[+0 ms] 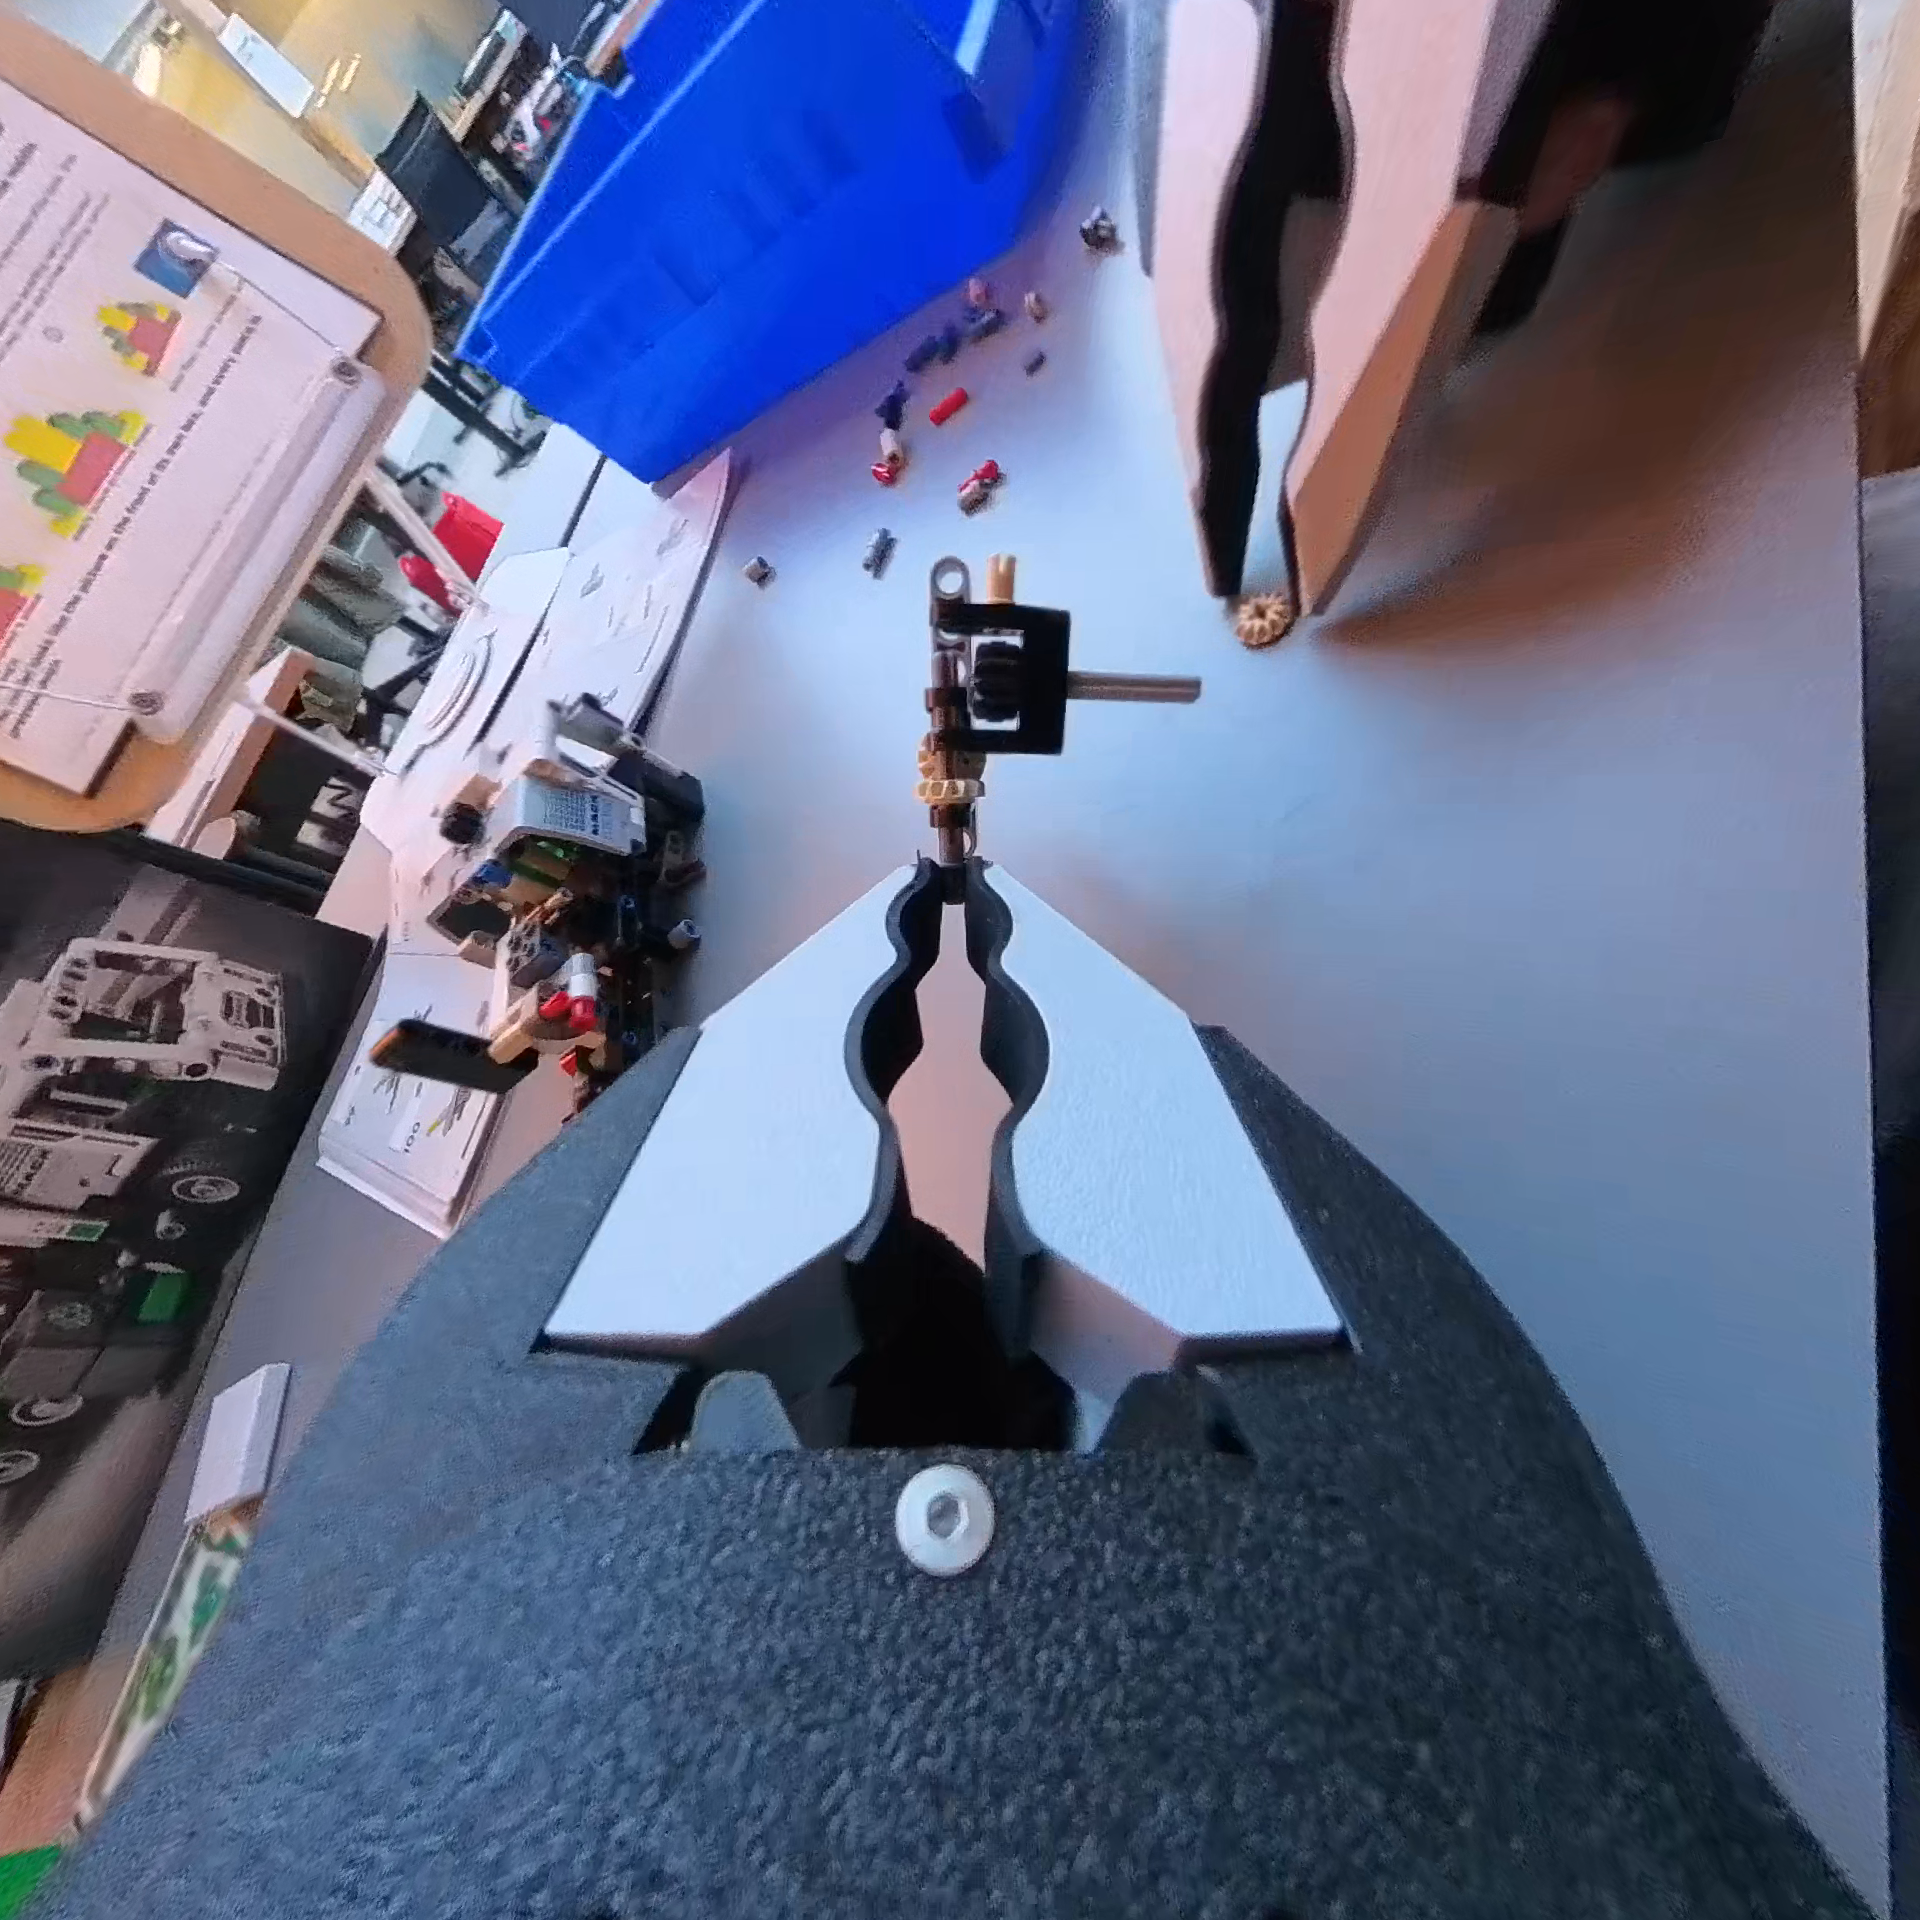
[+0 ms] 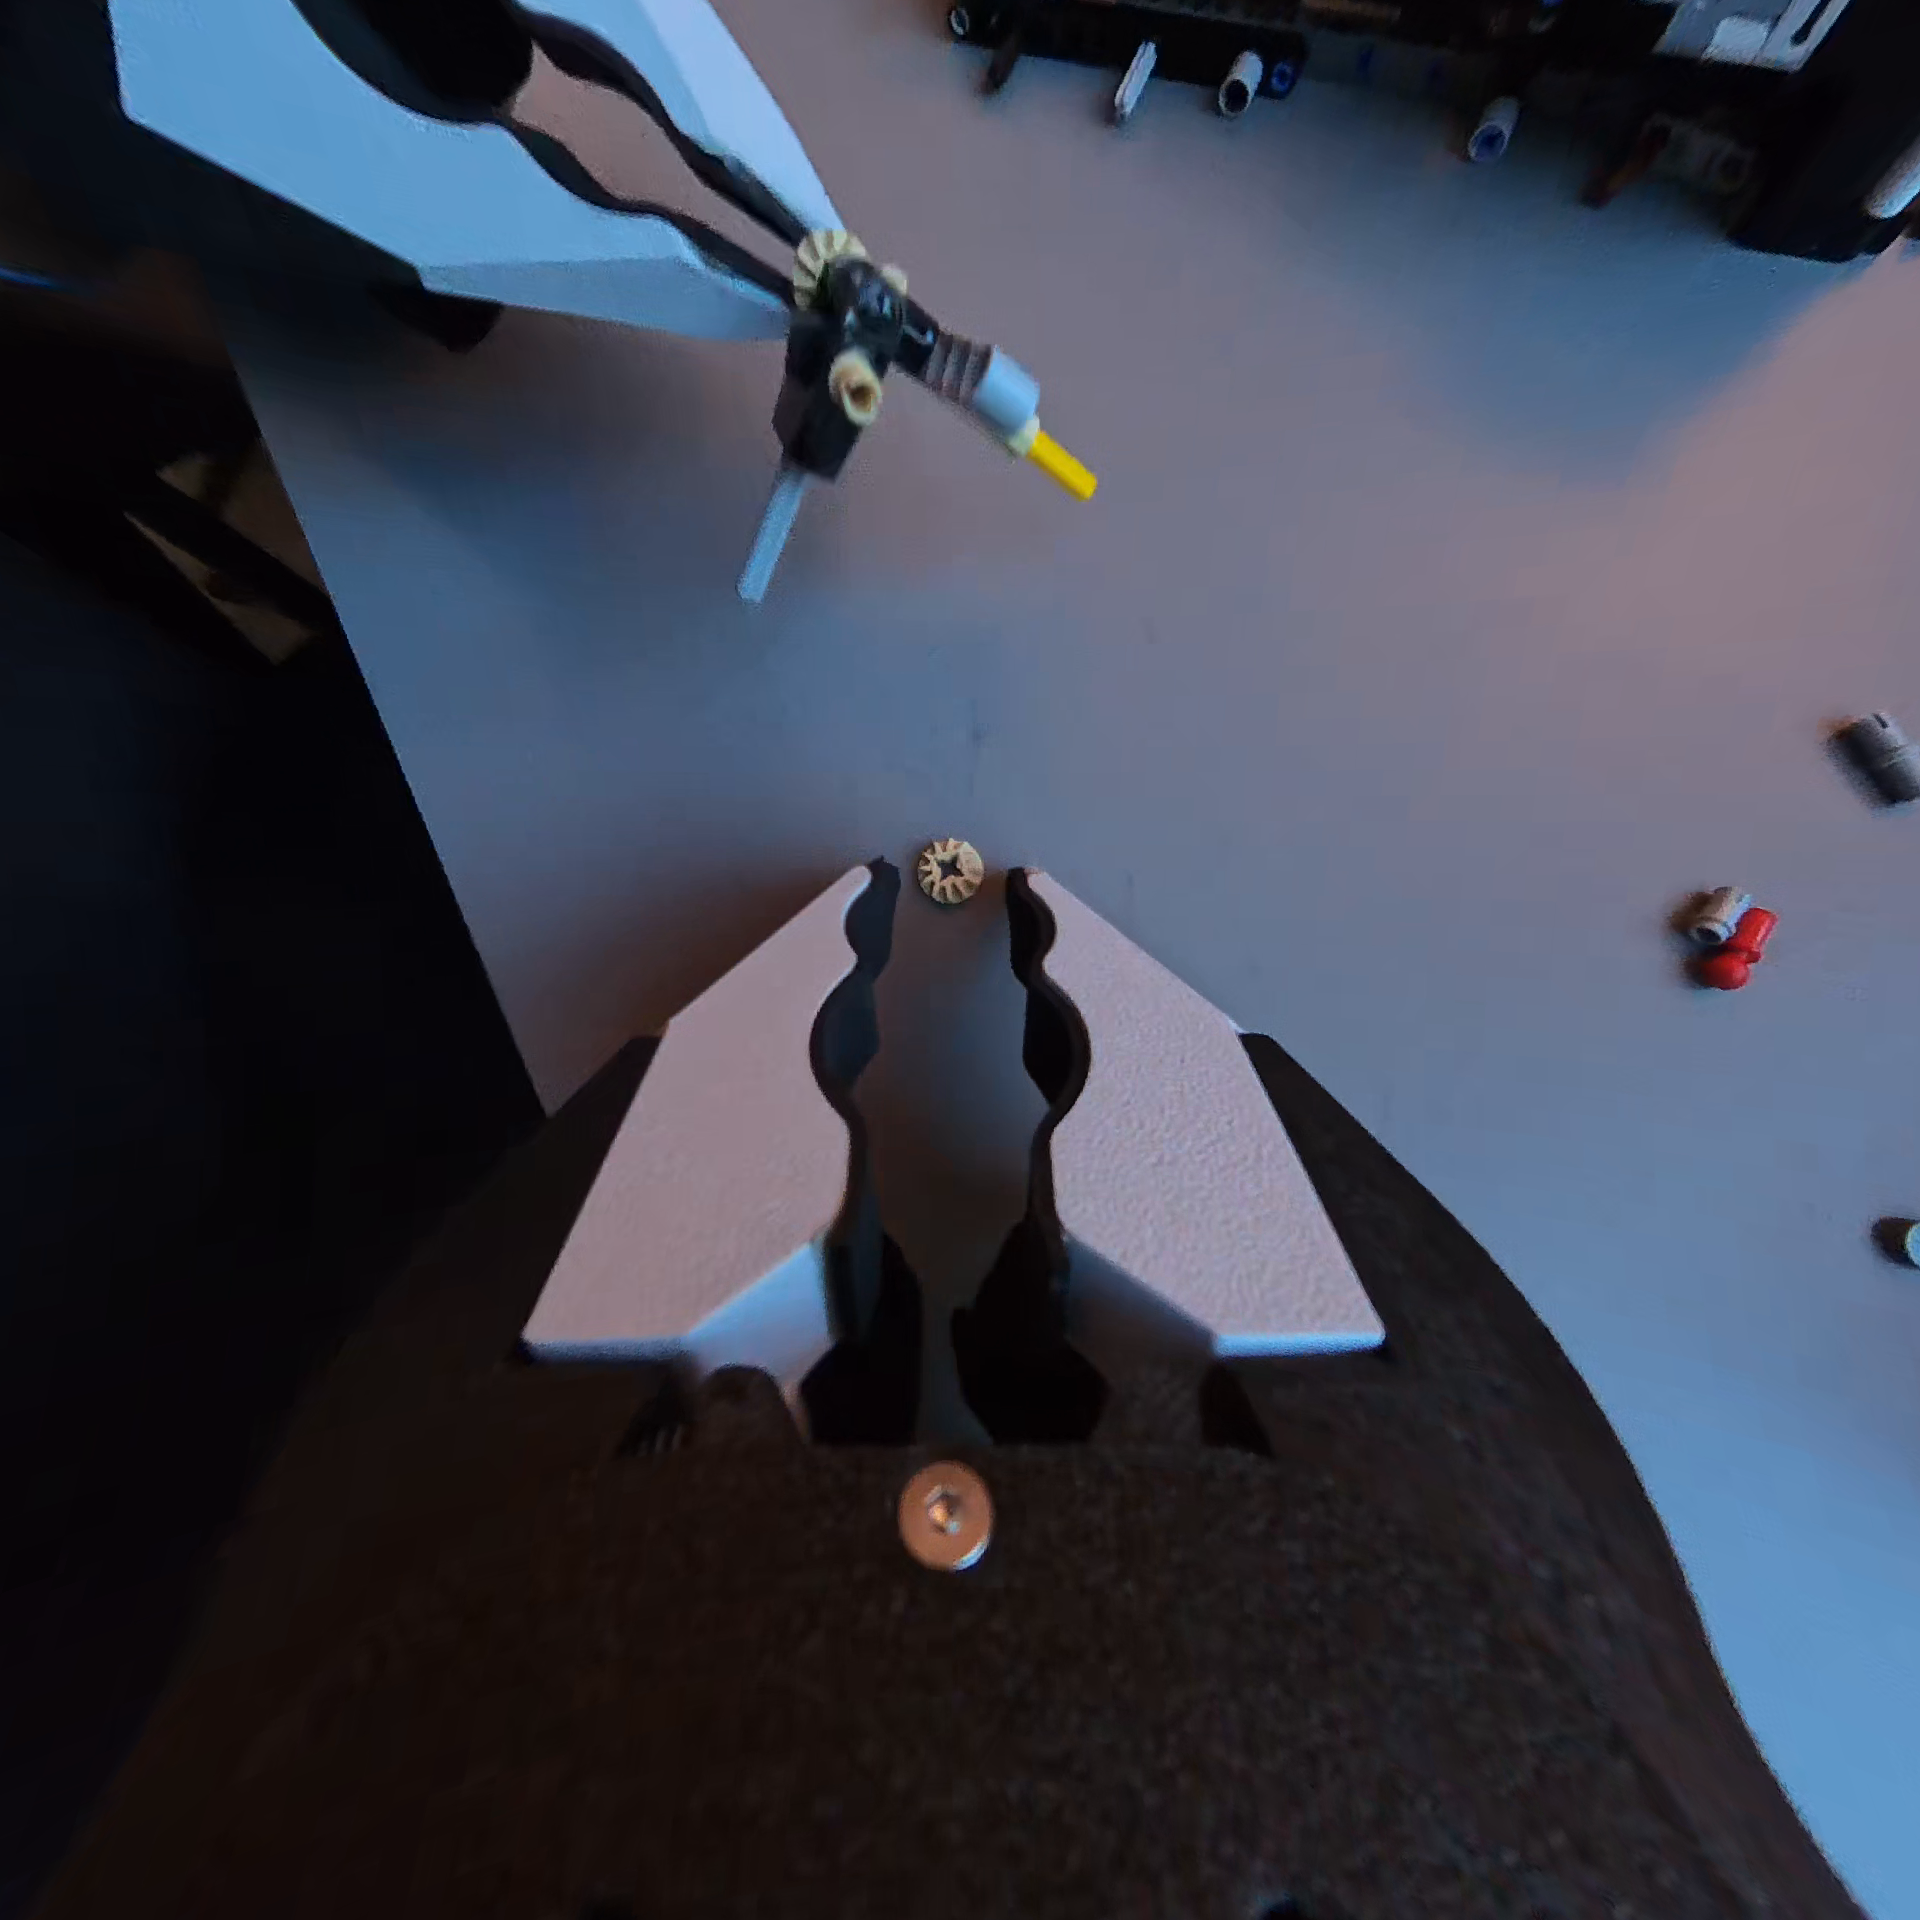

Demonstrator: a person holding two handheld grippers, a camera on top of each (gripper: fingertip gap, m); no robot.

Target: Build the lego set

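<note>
The pale counter (image 1: 1455, 1039) carries everything, with a blue bin (image 1: 790, 208) at its far side and, along the left edge, open instruction booklets (image 1: 582, 644) beside a half-built lego model (image 1: 561, 894) in white and black. Loose lego pieces (image 1: 935, 416), red, blue and grey, lie scattered between the bin and the middle of the counter.

The left hand-held gripper (image 1: 951, 868) is closed narrowly on the end of a small lego assembly (image 1: 997, 675), held clear of the counter: a black frame around a black gear, a grey axle sticking out sideways, a tan gear on the shaft near the fingertips (the right wrist view also shows a yellow axle tip (image 2: 1060, 464) on its far end).

The right hand-held gripper (image 2: 948, 878) is slightly open, its tips down at the counter on either side of a loose tan gear (image 2: 950, 870) lying flat, not yet pinched.
</note>
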